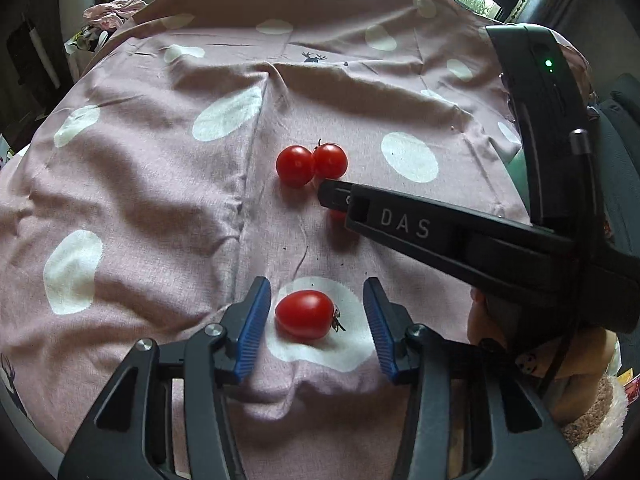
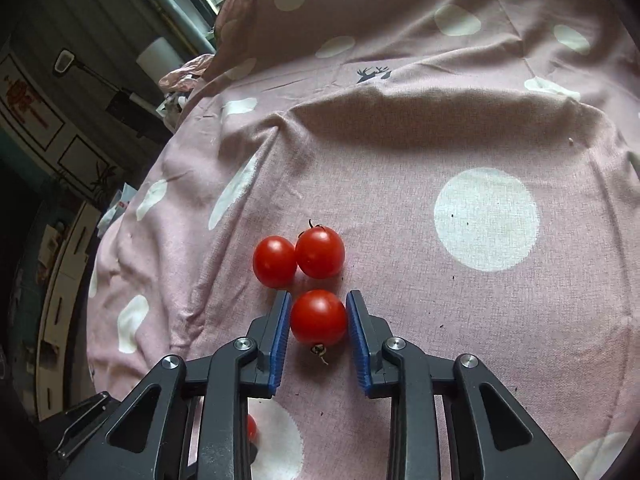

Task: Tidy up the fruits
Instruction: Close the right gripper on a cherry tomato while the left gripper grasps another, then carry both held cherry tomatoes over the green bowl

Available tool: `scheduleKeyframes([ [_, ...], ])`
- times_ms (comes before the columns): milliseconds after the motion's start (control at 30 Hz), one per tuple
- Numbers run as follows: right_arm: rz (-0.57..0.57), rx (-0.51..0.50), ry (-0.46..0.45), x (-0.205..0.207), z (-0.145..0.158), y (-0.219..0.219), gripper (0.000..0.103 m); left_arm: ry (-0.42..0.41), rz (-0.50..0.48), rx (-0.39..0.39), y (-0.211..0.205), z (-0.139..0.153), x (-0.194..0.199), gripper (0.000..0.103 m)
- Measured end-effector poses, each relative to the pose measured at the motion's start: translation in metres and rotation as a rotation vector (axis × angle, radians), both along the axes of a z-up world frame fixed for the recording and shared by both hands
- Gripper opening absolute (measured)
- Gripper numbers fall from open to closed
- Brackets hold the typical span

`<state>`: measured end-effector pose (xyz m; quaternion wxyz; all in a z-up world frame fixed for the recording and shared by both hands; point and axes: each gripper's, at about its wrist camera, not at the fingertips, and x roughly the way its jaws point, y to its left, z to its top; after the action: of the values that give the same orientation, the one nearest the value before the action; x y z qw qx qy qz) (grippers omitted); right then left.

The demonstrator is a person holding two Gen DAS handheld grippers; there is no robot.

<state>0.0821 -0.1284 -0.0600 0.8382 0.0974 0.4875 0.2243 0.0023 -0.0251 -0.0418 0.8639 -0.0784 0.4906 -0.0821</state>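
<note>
Four cherry tomatoes lie on the pink bedsheet (image 2: 400, 200) with white dots.

Tomato A (image 2: 318, 317) sits between my right gripper (image 2: 318, 320) fingers, stem end toward the camera at 6 o'clock. The blue pads (image 2: 280, 340) flank it at 9 and 3 o'clock, set narrow. The left pad looks to touch the skin; at the right pad I cannot tell whether a sliver of gap remains. The fruit rests on the cloth. In the left wrist view this tomato is nearly hidden under the right gripper's finger; only a red edge (image 1: 337, 214) shows.

Tomatoes B (image 2: 274, 256) and C (image 2: 320, 252) lie just beyond, at 12 o'clock from tomato A, touching each other. C carries a short dark stem at its top. B is at 9 o'clock of C. The same pair shows in the left wrist view, B (image 1: 295, 165) and C (image 1: 330, 161), just past the right gripper's fingertip.

Tomato D (image 1: 305, 314), oblong, lies on a white dot of the sheet, stem end pointing to 3 o'clock. My left gripper (image 1: 316, 312) stands wide around it, pads (image 1: 253, 328) apart from the fruit on both sides. In the right wrist view only a red sliver of D (image 2: 251, 427) shows behind the gripper frame.

Legible writing: "DAS" in pale letters on the side of the right gripper (image 1: 404, 223), seen from the left wrist camera. A green indicator light (image 1: 548, 63) glows on its housing at 2 o'clock. A small dark deer print (image 2: 372, 74) marks the sheet toward 12 o'clock.
</note>
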Motion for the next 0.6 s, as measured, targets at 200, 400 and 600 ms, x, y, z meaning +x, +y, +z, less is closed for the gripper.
scheduleKeyframes([
  [200, -0.016, 0.019, -0.002, -0.004, 0.008, -0.010, 0.030, 0.049, -0.020, -0.002, -0.002, -0.011, 0.004, 0.044],
  [400, -0.030, 0.047, -0.018, -0.012, 0.021, -0.020, 0.030, 0.031, -0.026, 0.069, -0.010, -0.017, 0.003, 0.034],
  [600, -0.057, 0.053, -0.024, -0.018, 0.029, -0.030, 0.030, 0.005, -0.023, 0.102, -0.013, -0.015, 0.002, 0.032],
])
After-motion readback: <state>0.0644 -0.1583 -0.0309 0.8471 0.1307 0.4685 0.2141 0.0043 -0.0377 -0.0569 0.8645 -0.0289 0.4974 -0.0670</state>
